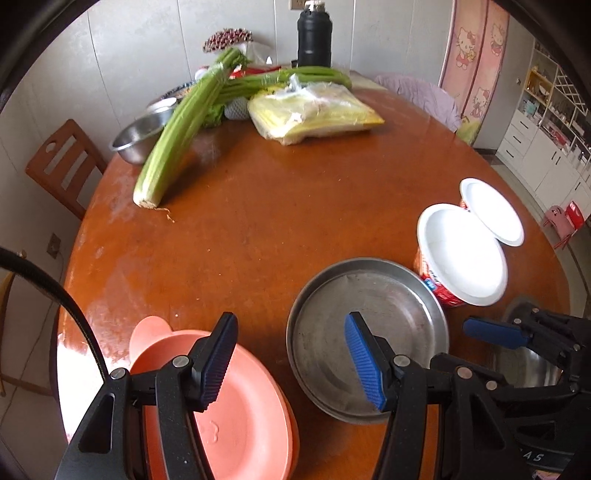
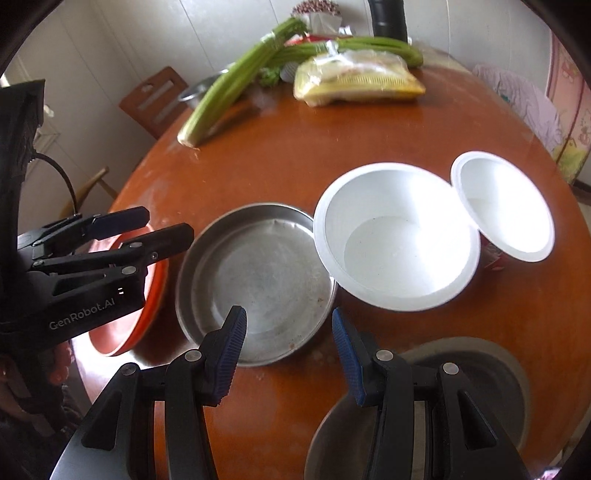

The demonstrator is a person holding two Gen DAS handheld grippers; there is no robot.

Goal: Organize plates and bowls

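A round steel plate lies on the orange-brown table. A salmon plastic plate lies to its left, under my left gripper, which is open and empty. My left gripper also shows in the right wrist view. My right gripper is open and empty, hovering between the steel plate and a steel bowl at the near right. My right gripper also shows in the left wrist view. A white instant-noodle cup with its lid folded back stands right of the steel plate.
At the far side lie celery stalks, a bag of yellow food, a steel bowl and a black flask. A wooden chair stands at the left. The table edge curves near left.
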